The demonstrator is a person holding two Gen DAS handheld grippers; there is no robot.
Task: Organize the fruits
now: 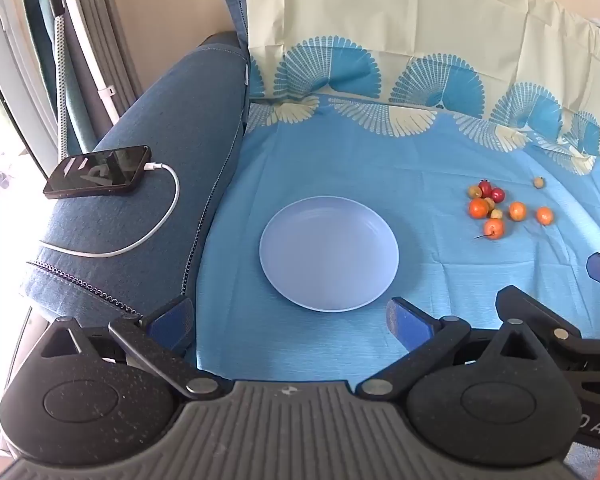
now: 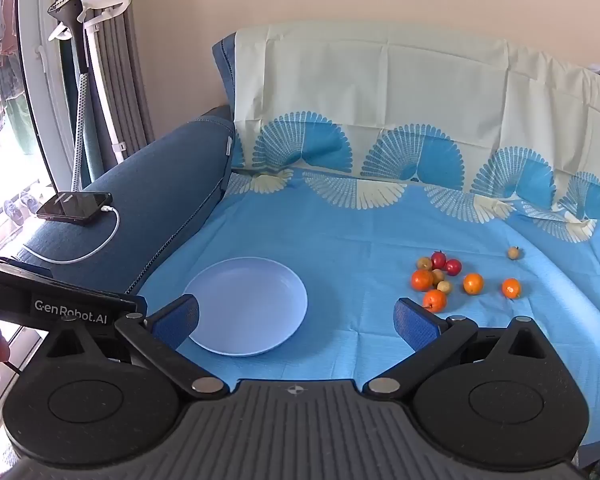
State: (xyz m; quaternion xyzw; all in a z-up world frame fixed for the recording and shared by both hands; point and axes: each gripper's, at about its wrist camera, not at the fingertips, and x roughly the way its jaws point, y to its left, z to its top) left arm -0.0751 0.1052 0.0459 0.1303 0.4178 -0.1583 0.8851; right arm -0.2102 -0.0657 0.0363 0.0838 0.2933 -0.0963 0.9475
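A pale blue plate point(image 1: 329, 254) point(image 2: 247, 306) lies empty on the blue cloth. To its right sits a cluster of small fruits point(image 1: 496, 208) point(image 2: 446, 280): several orange ones, two red ones and a few small yellowish ones. One yellowish fruit point(image 1: 539, 182) point(image 2: 513, 253) lies apart, farther back. My left gripper point(image 1: 290, 322) stands open just in front of the plate, with nothing between its fingers. My right gripper point(image 2: 296, 324) is open too, its left finger over the plate's near edge and its right finger close to the nearest orange fruit point(image 2: 435, 300).
A blue sofa arm point(image 1: 160, 184) point(image 2: 148, 208) at the left carries a black phone point(image 1: 100, 172) point(image 2: 75, 208) on a white cable. The patterned cloth point(image 1: 380, 20) climbs the backrest behind. A garment steamer stand point(image 2: 82, 72) and curtains are at far left.
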